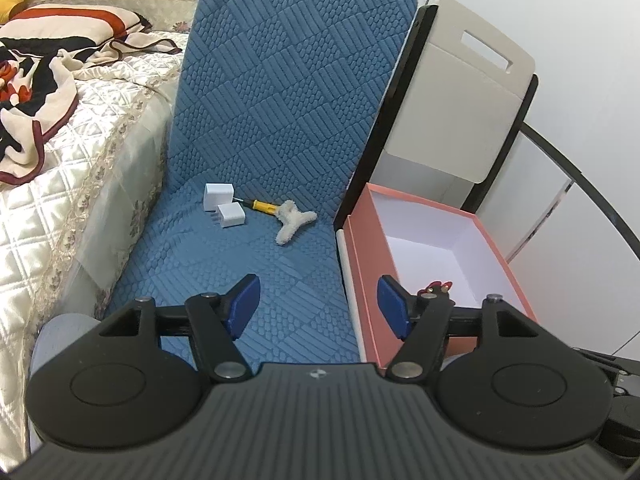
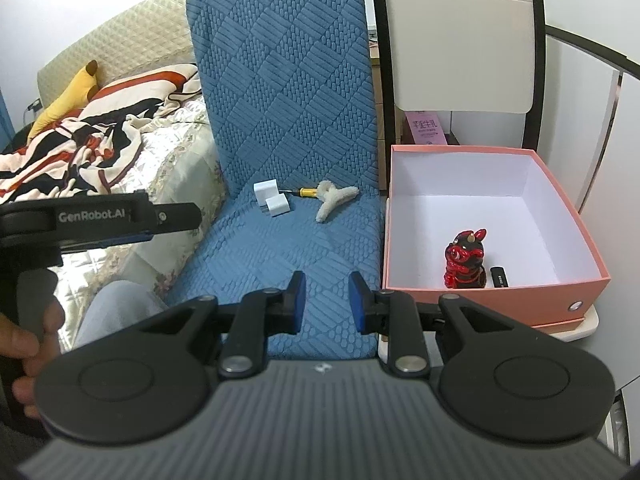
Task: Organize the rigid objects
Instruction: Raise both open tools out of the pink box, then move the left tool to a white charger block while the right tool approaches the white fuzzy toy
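On the blue quilted seat cover [image 2: 280, 264], near its back edge, lie two white plug adapters [image 2: 272, 197], a yellow-handled screwdriver [image 2: 306, 192] and a fuzzy Y-shaped piece [image 2: 334, 198]. The pink cardboard box [image 2: 496, 300] beside the seat holds a glossy red-black figurine [image 2: 466, 260], half hidden from the left wrist. The left gripper [image 1: 318, 306] is spread and empty; the right gripper [image 2: 327, 300] is slightly parted and empty

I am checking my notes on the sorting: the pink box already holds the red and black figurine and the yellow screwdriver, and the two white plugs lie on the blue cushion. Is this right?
One detail is wrong. The yellow screwdriver is not in the pink box; it lies on the blue cushion beside the two white plugs. The right wrist view shows the red and black figurine in the box, next to a small black object.
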`<action>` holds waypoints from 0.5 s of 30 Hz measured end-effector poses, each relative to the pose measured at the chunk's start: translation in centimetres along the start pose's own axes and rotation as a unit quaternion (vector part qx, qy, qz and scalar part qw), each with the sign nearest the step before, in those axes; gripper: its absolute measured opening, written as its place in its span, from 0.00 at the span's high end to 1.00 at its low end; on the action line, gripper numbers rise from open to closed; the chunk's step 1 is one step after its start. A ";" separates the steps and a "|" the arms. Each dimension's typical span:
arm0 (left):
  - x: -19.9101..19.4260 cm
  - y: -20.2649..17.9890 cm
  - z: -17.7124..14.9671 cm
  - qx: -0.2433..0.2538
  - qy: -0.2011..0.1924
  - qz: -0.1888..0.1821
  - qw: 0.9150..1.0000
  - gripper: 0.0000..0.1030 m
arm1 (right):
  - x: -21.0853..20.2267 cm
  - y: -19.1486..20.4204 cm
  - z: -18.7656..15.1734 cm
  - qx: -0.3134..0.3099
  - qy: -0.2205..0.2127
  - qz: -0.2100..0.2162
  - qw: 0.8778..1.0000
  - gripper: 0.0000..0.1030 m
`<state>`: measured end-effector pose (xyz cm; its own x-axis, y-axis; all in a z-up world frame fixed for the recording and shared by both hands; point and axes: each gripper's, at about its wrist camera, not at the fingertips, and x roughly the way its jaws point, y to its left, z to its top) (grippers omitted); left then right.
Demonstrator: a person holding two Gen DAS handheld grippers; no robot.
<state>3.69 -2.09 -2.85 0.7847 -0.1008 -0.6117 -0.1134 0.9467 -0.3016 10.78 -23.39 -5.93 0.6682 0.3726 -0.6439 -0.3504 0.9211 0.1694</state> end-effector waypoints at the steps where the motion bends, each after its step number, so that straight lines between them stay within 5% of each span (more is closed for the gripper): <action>1: 0.3 0.1 0.1 -0.002 0.000 0.000 1.000 0.32 | 0.2 0.1 0.0 0.000 0.000 -0.001 1.000 0.73; 15: 6.3 4.0 2.3 -0.023 0.005 0.015 1.000 0.31 | 6.6 0.6 1.1 -0.003 0.019 -0.005 1.000 0.73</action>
<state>9.58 1.78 -6.27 0.7741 -0.0751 -0.6285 -0.1661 0.9340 -0.3162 15.69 -20.26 -9.25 0.6464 0.3595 -0.6730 -0.3487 0.9237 0.1585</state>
